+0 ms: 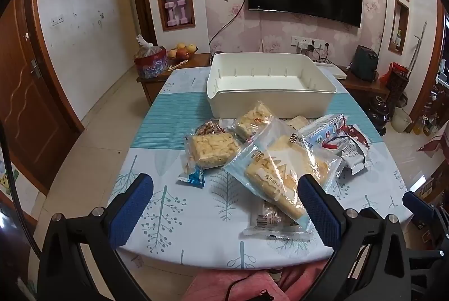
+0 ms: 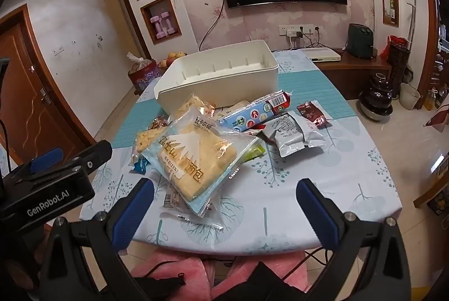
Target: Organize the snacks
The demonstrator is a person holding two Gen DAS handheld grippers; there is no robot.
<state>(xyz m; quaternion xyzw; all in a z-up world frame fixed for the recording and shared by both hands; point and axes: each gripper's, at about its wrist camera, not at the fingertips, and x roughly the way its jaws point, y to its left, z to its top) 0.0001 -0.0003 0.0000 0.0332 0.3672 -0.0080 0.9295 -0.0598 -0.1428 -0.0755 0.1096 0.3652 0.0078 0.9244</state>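
the snack packets lie heaped on the tabletop (image 1: 196,216) just before the empty white bin (image 1: 269,82), the bread bag (image 1: 283,172) topmost and overlapping others. both the left tongs (image 1: 224,205) and right tongs (image 2: 224,205) hang wide, holding nothing. pinching that slick bag could drag neighbours along or knock them off the near edge.
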